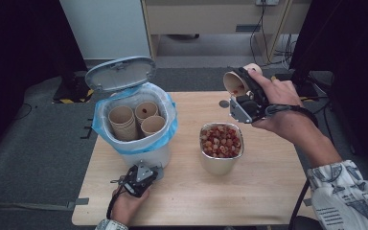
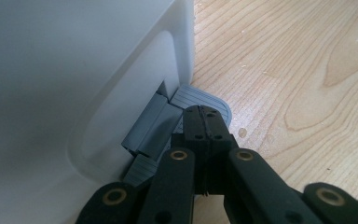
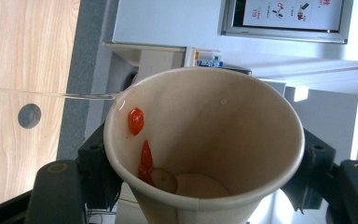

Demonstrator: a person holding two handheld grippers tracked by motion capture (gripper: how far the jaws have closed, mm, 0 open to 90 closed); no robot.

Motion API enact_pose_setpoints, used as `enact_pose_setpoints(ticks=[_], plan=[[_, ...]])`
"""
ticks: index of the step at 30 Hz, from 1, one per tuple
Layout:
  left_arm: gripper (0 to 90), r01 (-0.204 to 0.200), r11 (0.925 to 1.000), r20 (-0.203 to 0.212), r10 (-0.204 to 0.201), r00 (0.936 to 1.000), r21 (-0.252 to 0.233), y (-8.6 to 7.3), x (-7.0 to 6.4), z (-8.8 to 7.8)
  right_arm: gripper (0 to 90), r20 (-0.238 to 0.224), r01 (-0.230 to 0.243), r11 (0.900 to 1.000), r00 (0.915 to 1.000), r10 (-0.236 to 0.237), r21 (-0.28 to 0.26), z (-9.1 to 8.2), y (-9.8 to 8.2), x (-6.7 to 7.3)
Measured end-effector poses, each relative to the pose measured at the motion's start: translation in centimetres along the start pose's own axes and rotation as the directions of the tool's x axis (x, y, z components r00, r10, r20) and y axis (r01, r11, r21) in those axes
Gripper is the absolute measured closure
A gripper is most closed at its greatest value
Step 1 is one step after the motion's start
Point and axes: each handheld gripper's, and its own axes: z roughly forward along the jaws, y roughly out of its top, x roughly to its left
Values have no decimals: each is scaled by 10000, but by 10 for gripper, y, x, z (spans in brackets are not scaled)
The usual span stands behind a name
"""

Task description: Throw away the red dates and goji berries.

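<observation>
The right gripper (image 1: pixel 242 91) hangs in the air above the far right part of the wooden table (image 1: pixel 268 187), its jaws clamped on the outside of a paper cup (image 1: pixel 234 81) that lies tipped on its side, mouth toward the person's left. In the right gripper view the cup (image 3: pixel 205 140) sits squarely between the two black jaws, one pressed to each side of its wall, and a few red bits and a pale slice (image 3: pixel 163 179) cling to the inside near the rim. Below and slightly nearer the person than this gripper stands a metal bowl (image 1: pixel 221 165) full of red and pale dried pieces, apart from the cup. The left gripper (image 1: pixel 141 176) rests low at the near edge of the table, its jaws pressed fully together with nothing between them. In the left gripper view the closed tips (image 2: pixel 205 122) bear down on the grey foot pedal (image 2: pixel 200 100) at the base of a white bin (image 2: pixel 74 70), which rises just ahead and to the left of the jaws. From above, the bin (image 1: pixel 146 155) stands directly beyond this gripper with its grey lid (image 1: pixel 120 73) swung up, a blue liner (image 1: pixel 170 124) folded over its rim, and several stacked paper cups (image 1: pixel 122 120) inside.
</observation>
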Motion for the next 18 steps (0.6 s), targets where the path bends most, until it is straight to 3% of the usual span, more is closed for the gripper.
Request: enact_pose_setpoints(ticks=[7, 18], plan=[[900, 44, 10000, 35, -44, 10000, -11, 0, 1, 0, 277, -2, 644, 9979, 9979, -644, 104, 0, 4, 4], [899, 61, 10000, 41, -61, 10000, -14, 0, 1, 0, 277, 84, 466, 9989, 9989, -466, 55, 0, 4, 2]])
